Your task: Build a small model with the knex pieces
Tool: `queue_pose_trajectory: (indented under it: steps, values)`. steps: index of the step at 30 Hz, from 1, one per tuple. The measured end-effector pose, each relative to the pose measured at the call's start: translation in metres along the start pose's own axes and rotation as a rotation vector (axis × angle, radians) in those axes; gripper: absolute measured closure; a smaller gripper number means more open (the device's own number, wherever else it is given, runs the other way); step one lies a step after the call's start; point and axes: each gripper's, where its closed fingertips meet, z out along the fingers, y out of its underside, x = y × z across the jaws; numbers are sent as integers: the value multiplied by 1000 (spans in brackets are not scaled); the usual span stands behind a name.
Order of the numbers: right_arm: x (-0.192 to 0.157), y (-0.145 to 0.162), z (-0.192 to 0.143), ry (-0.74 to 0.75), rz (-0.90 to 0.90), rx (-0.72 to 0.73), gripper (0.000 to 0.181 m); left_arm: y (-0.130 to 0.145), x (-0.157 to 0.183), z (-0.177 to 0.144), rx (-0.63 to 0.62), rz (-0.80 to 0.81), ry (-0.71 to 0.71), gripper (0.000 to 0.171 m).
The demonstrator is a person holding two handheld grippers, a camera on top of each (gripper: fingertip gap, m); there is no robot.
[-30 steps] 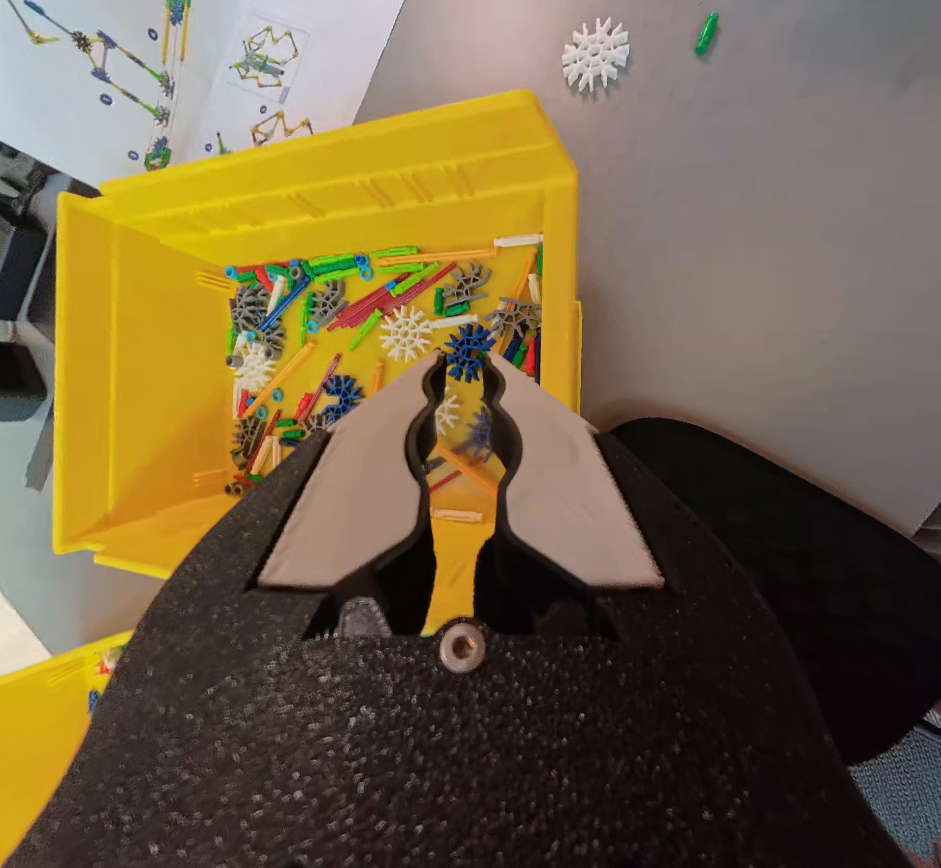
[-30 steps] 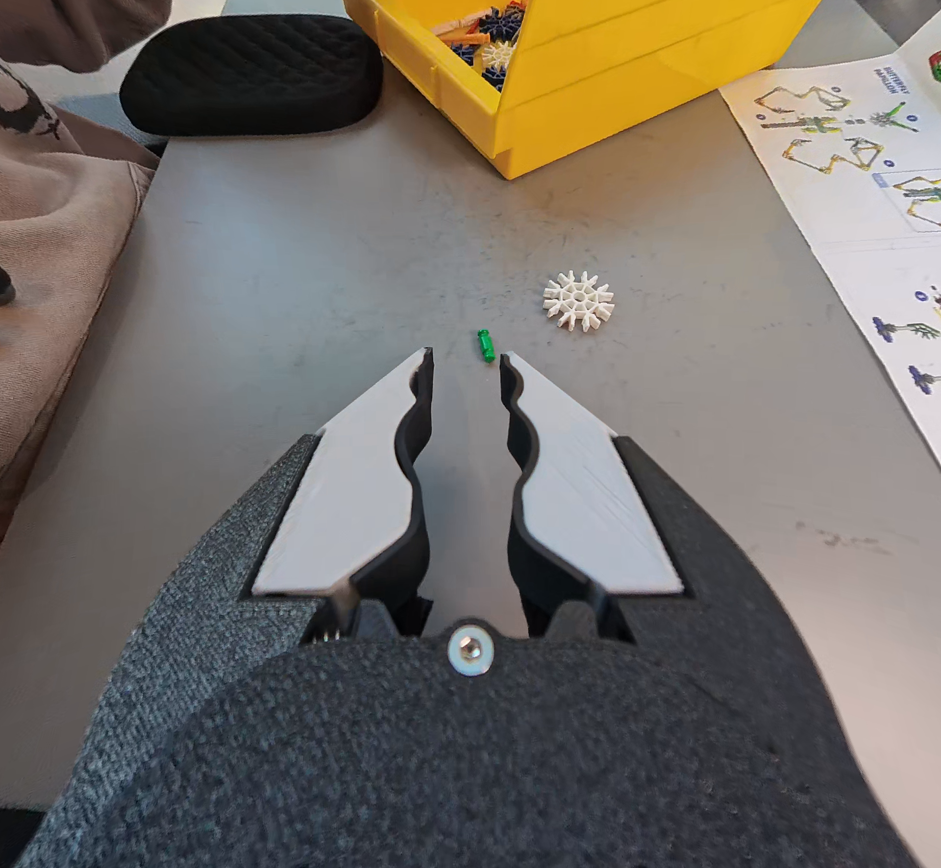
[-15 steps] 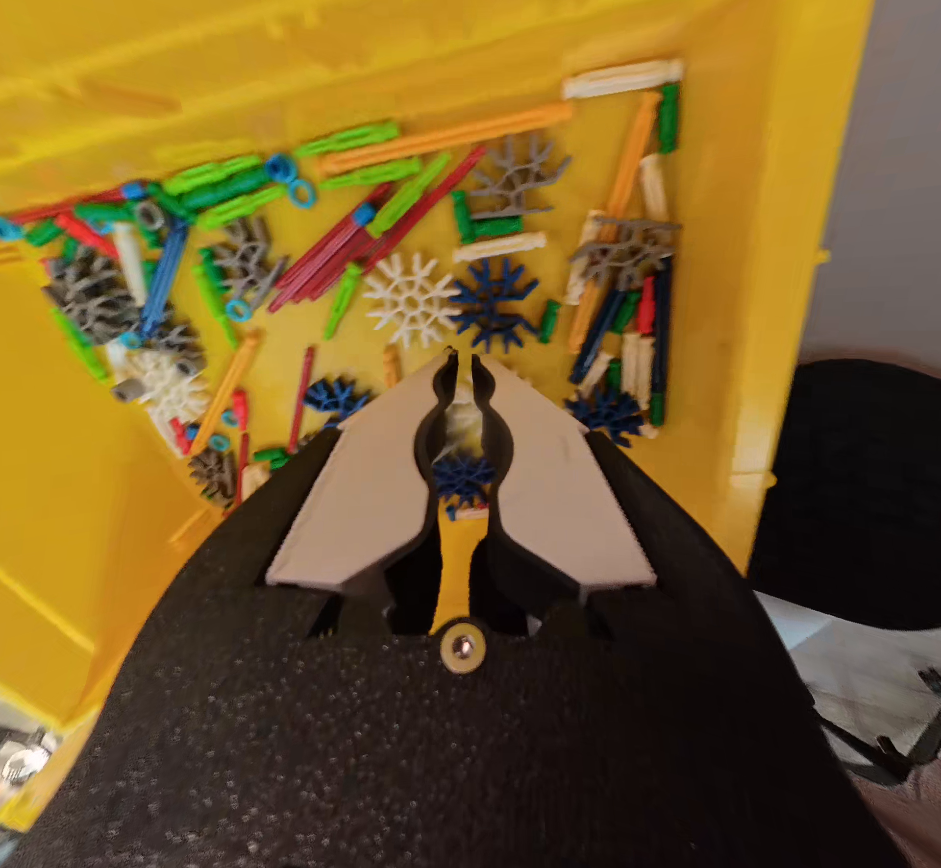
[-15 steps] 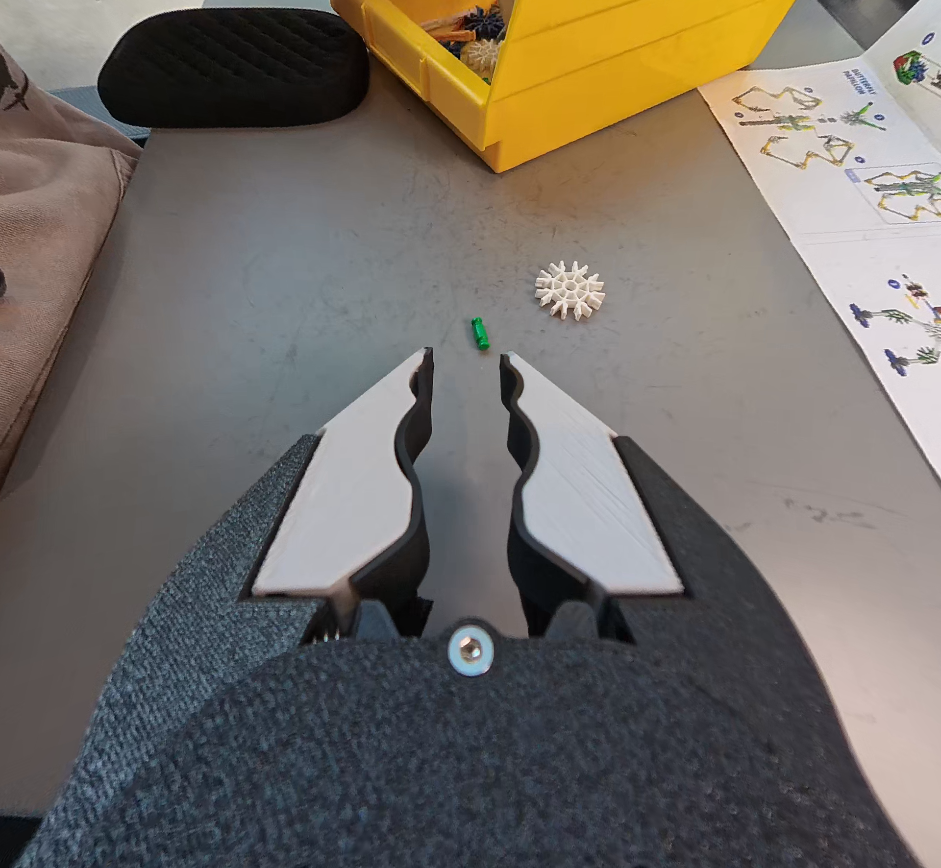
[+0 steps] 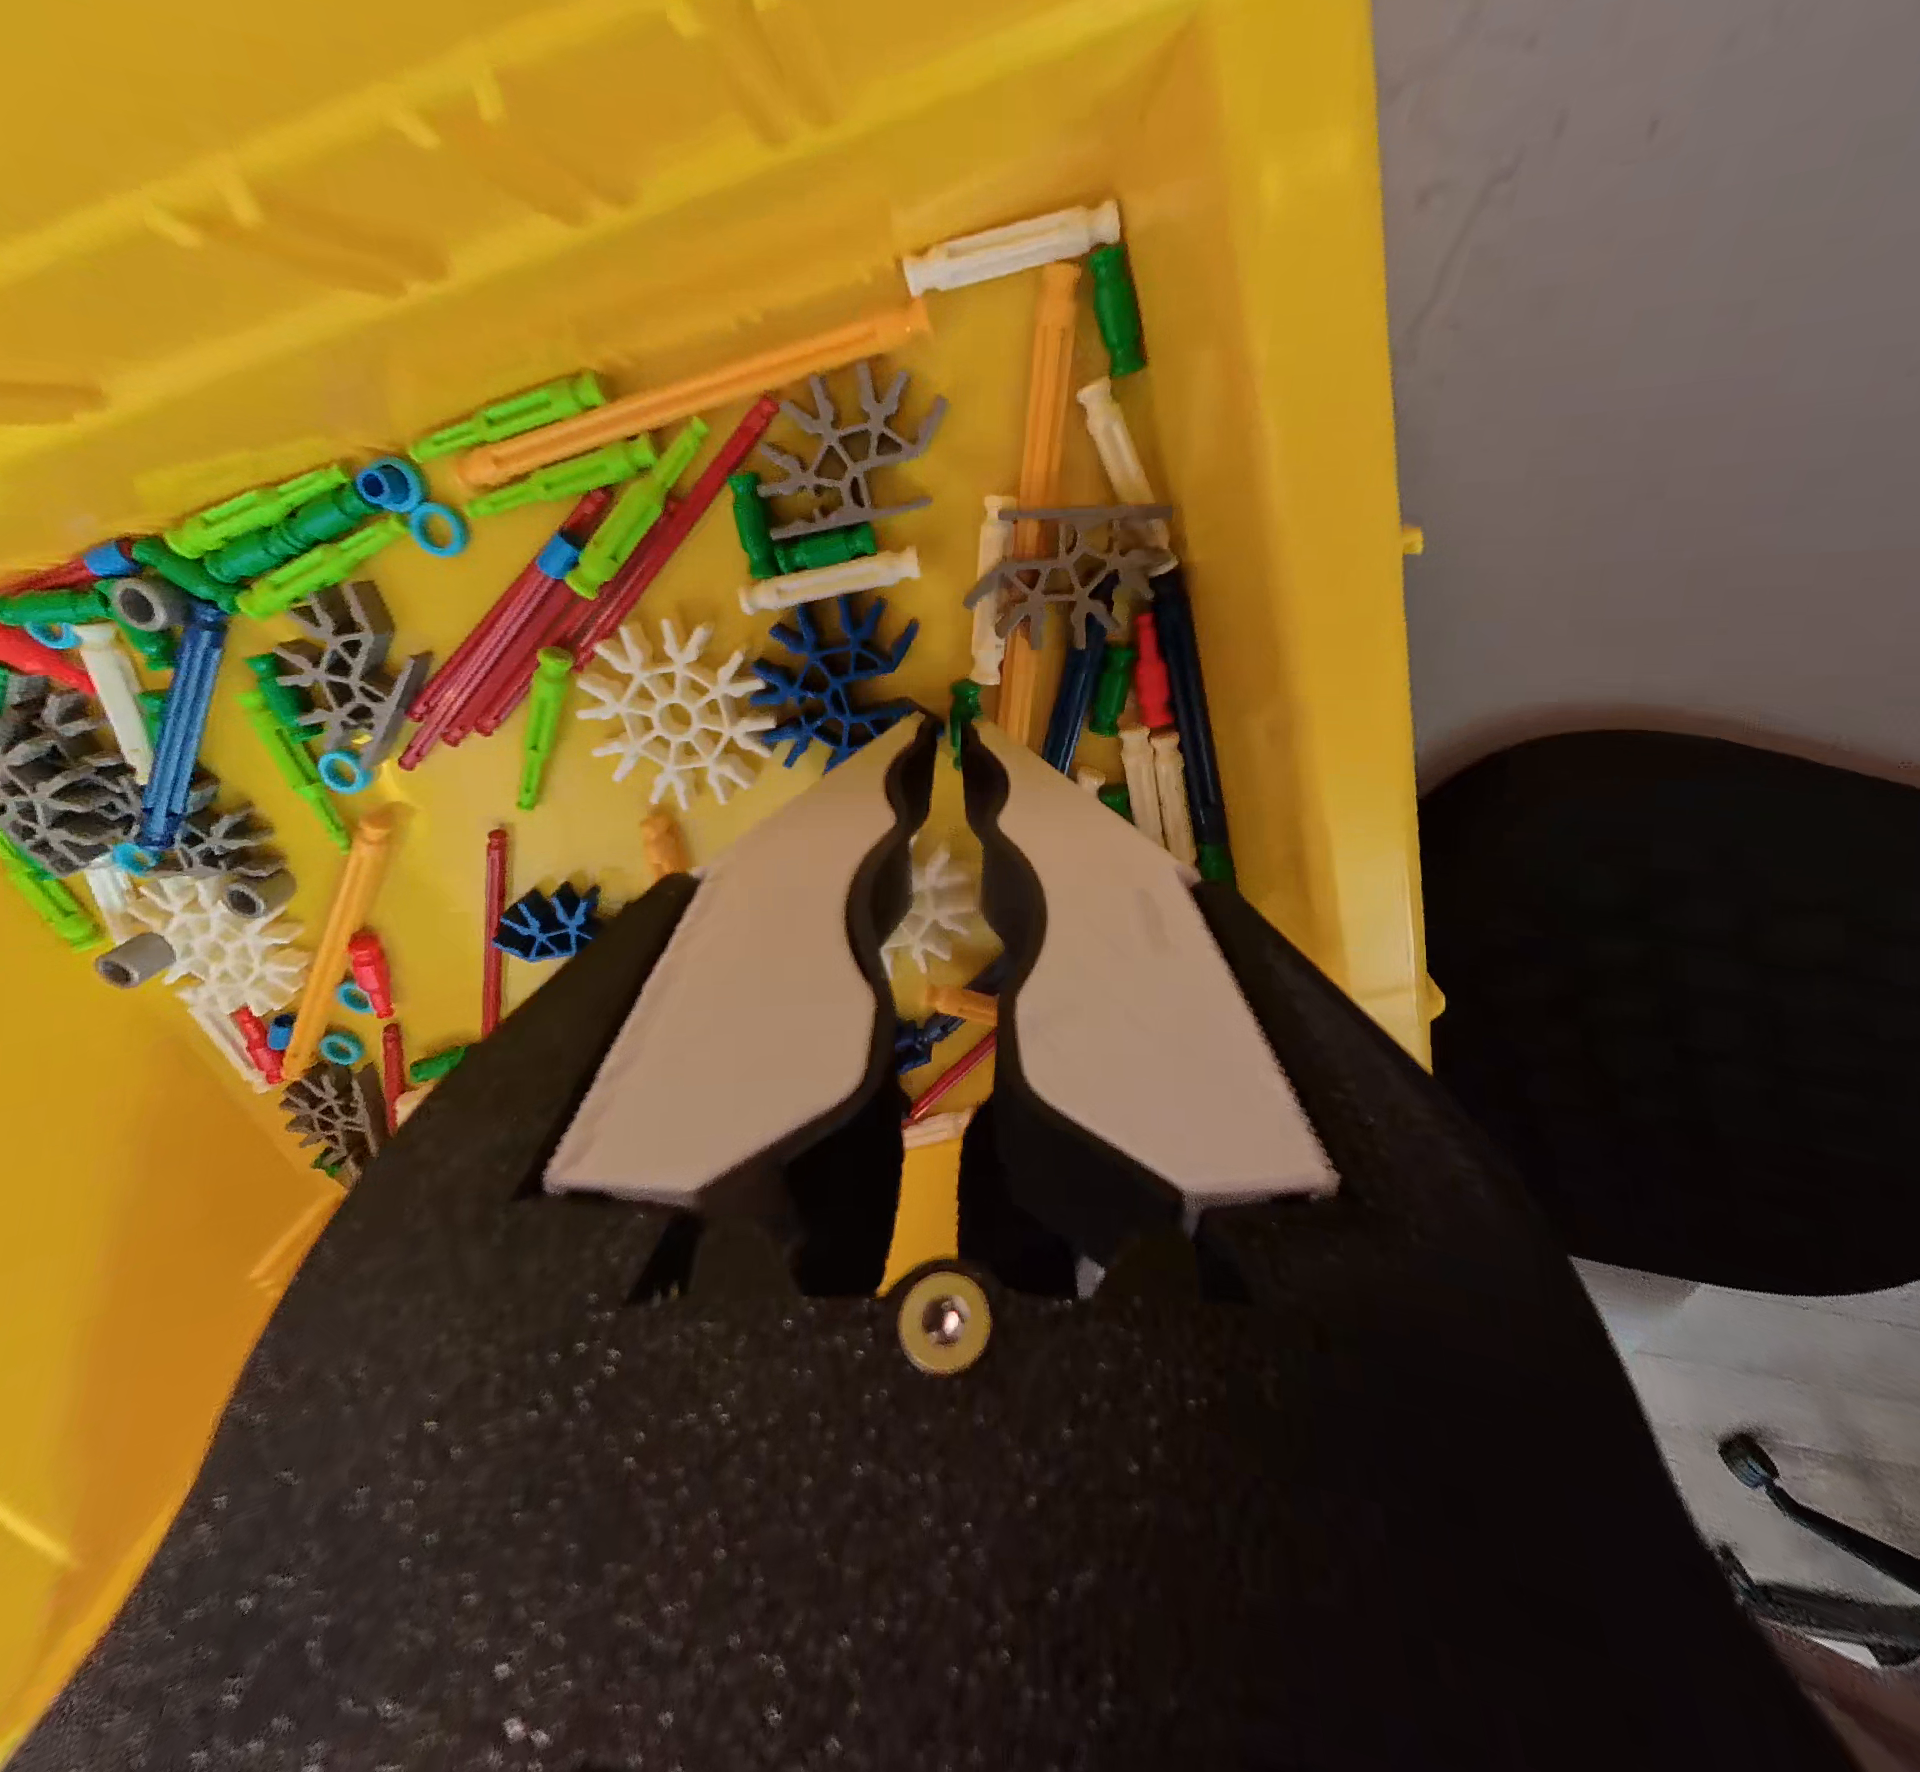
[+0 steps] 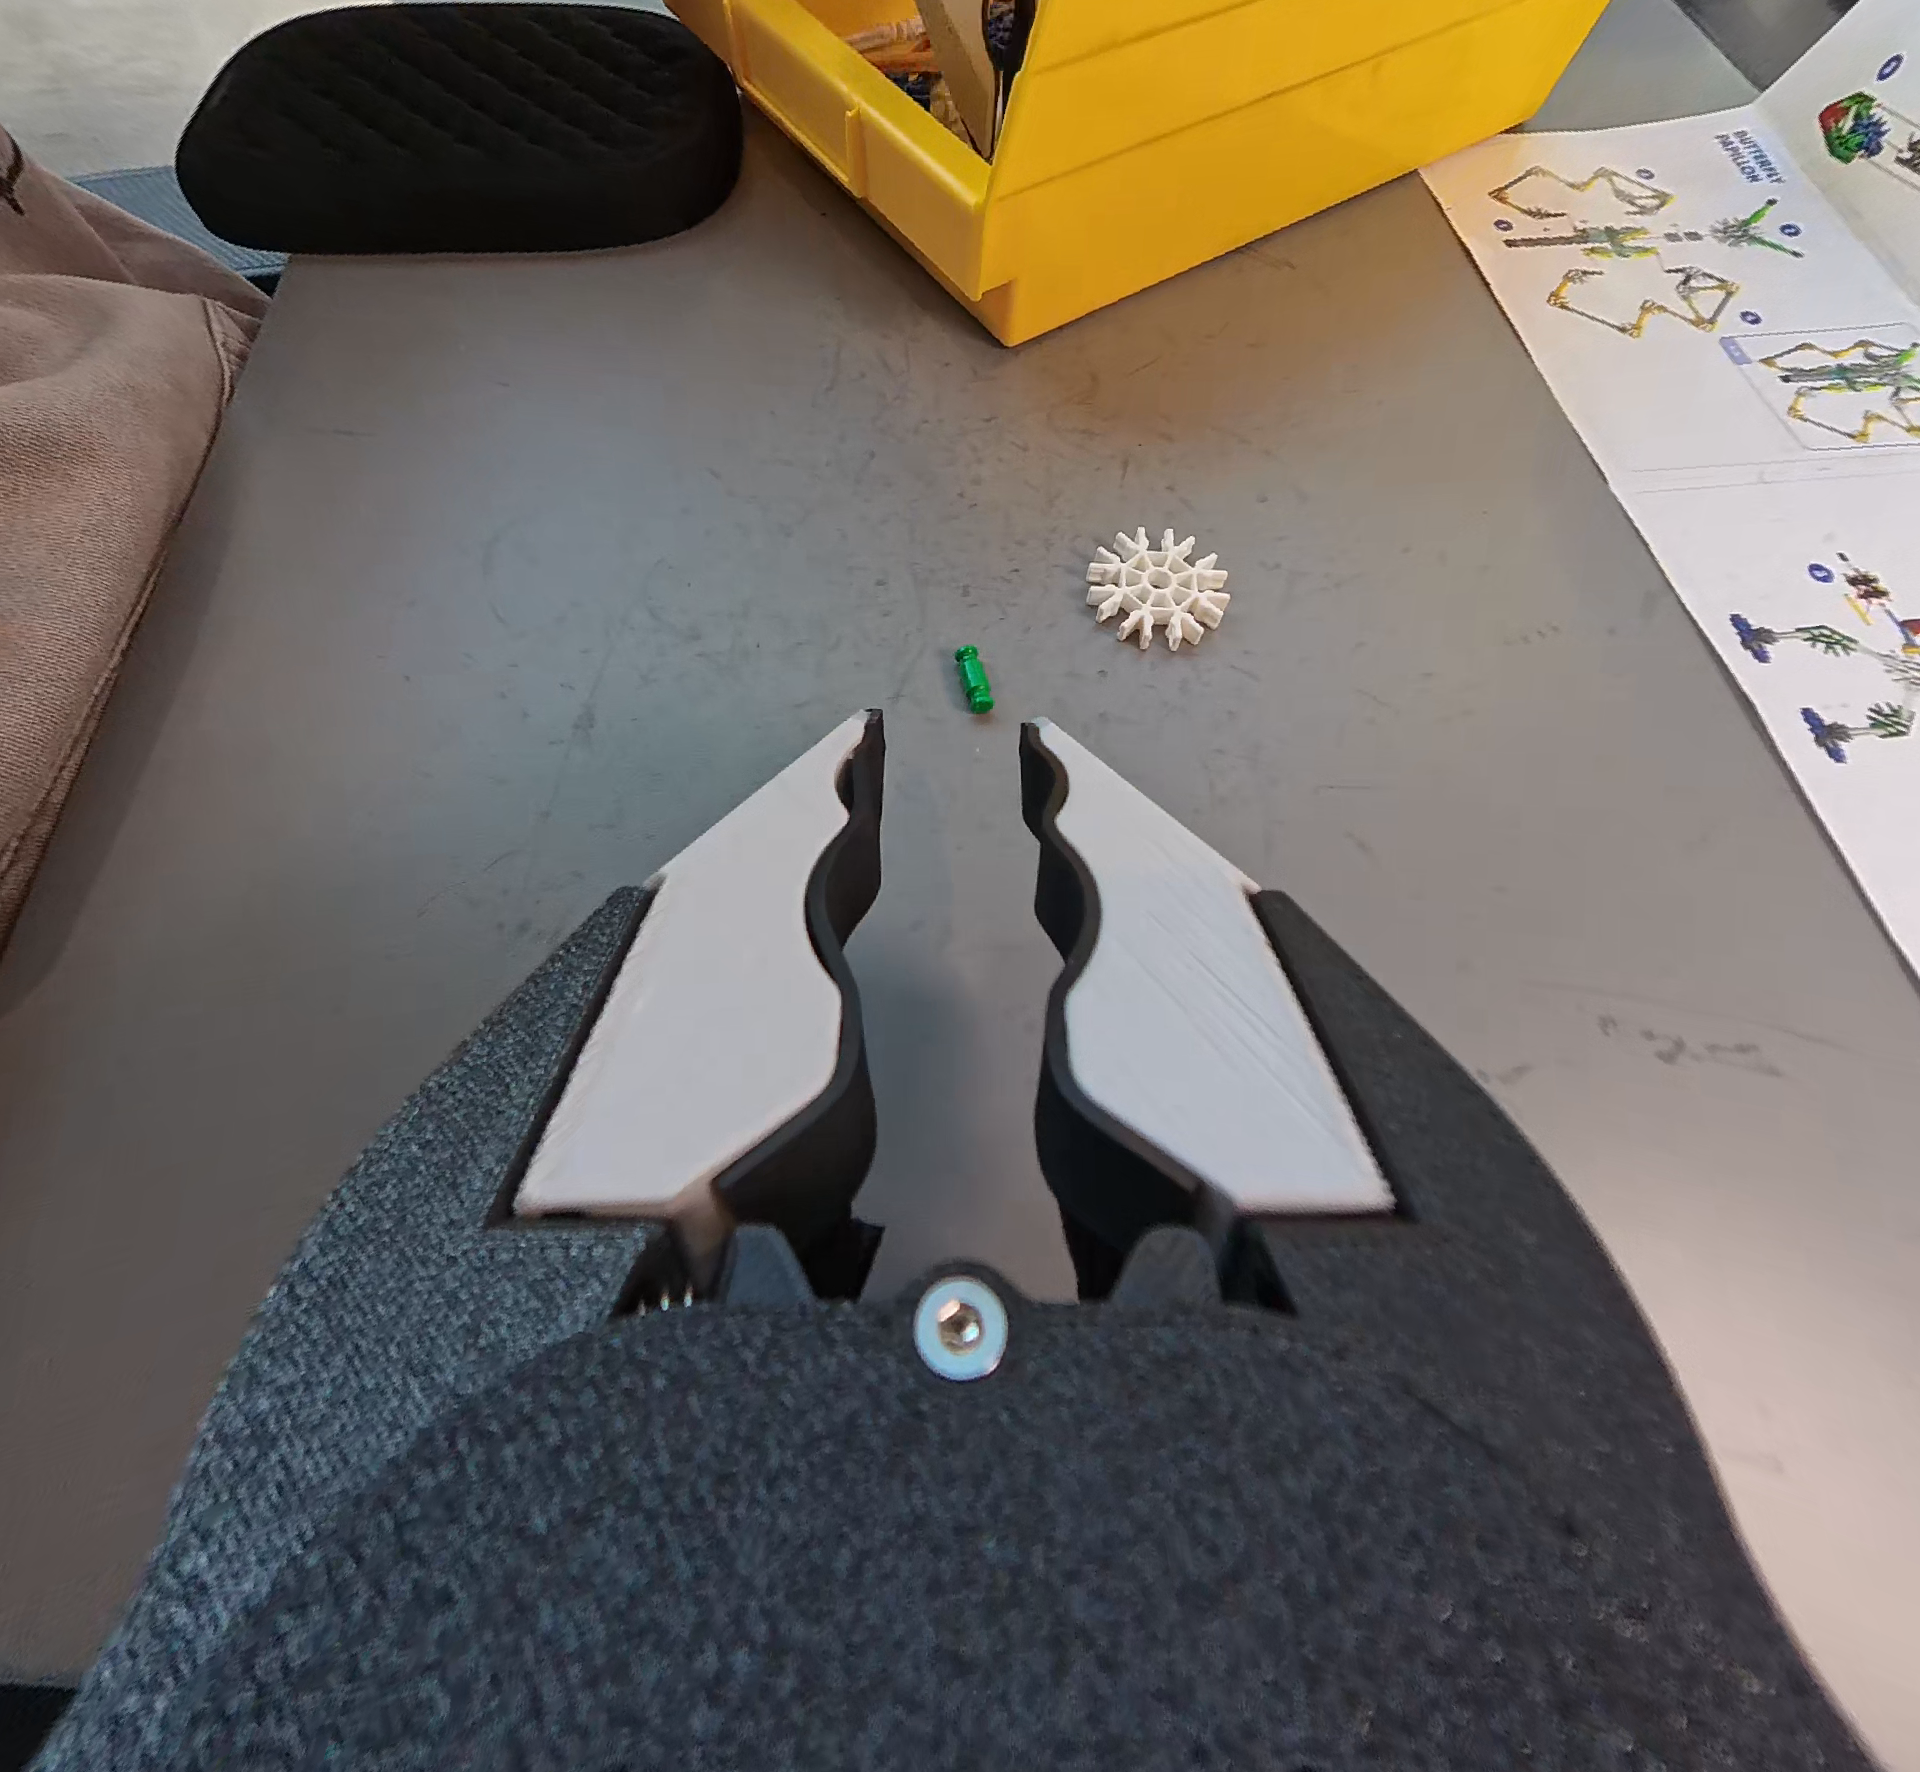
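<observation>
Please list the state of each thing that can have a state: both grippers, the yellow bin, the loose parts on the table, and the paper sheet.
left gripper: inside the bin, nearly closed, a small gap remains.
right gripper: open, empty, over the table.
yellow bin: upright, holding mixed rods and connectors.
green rod: lying on the table, just beyond the right gripper.
white connector: lying flat, apart from the rod.
instruction sheet: unfolded, flat.

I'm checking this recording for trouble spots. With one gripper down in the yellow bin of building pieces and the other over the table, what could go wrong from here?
1. The left gripper is nearly closed amid crowded pieces; its tips sit by a small green rod and a blue connector, so it may pinch the wrong piece or two together.
2. It works close to the yellow bin wall and could bump it.
3. The open right gripper is near a loose green rod, which could roll if nudged.
</observation>
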Motion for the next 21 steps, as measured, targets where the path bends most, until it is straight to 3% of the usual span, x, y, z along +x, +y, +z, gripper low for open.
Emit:
queue_pose_trajectory:
  steps: [10,16,18,21]
  values:
    - [0,0,0,-1,-1,-1,156,4,9,0,-56,63,11,164]
    - [-1,1,1,-7,-3,-9,156,13,5,1,-108,106,-69,164]
    - [-2,2,1,-5,-7,-12,156,21,-7,3,-167,99,-138,156]
    - [-2,2,1,-4,-11,-15,156,15,-4,2,-120,76,-112,156]
